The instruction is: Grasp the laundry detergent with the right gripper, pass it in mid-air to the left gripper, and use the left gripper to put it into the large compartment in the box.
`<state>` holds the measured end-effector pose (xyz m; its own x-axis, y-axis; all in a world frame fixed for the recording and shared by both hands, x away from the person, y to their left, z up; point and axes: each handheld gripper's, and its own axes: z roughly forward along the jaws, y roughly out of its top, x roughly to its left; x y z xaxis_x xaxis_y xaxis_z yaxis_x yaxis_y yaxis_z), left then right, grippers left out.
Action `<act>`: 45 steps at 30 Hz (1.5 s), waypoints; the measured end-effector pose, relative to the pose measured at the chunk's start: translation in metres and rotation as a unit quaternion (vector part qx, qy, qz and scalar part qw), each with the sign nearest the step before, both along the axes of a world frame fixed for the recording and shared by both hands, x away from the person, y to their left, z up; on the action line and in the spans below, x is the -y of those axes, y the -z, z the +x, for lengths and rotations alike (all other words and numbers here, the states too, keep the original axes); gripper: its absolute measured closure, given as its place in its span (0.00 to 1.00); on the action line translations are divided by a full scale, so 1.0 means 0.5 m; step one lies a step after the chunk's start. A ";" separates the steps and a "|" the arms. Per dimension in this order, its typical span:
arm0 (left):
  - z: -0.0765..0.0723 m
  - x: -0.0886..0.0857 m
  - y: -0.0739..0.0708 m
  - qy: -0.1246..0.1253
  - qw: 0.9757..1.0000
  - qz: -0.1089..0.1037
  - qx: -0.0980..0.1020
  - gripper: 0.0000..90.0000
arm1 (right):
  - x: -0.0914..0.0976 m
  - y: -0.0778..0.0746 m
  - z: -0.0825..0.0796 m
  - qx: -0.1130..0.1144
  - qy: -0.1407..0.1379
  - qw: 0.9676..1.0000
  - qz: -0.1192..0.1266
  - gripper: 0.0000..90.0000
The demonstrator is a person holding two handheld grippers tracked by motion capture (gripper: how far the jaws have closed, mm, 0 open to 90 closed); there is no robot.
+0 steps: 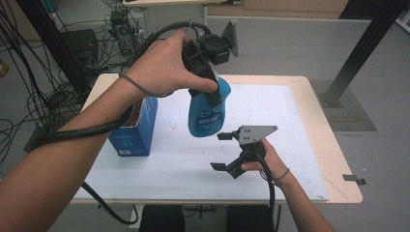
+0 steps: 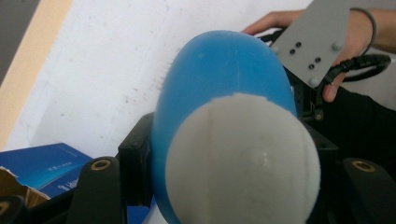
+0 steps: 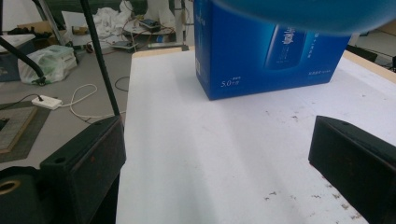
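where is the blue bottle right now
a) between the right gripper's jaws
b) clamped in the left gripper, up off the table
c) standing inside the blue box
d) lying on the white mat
b: in the high view the left gripper is shut on the blue bottle, which hangs above the white mat beside the blue box, while the right gripper stands open with nothing between its jaws.

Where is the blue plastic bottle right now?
High view: the blue plastic bottle hangs above the white mat, clamped in the left tongs, right of the blue cardboard box.
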<state>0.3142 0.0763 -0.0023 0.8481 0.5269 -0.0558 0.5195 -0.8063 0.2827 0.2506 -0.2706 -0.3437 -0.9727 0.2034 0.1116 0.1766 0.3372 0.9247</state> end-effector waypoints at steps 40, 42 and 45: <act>0.112 -0.150 -0.036 -0.310 0.951 0.002 0.000 0.42 | -0.009 -0.006 -0.002 0.005 0.006 1.000 -0.005 0.04; 0.118 -0.169 -0.037 -0.329 0.944 0.007 -0.001 0.42 | -0.008 -0.007 -0.002 0.004 0.007 1.000 -0.004 0.04; 0.122 -0.186 -0.035 -0.346 0.938 0.012 -0.001 0.42 | -0.007 -0.010 -0.005 0.006 0.008 1.000 -0.003 0.04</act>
<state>0.3754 0.1695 0.0154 0.3028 0.9523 -0.0374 0.9213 -0.2824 0.2673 0.2481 -0.2668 -0.3389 -0.9705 0.2199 0.0985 0.1709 0.3399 0.9248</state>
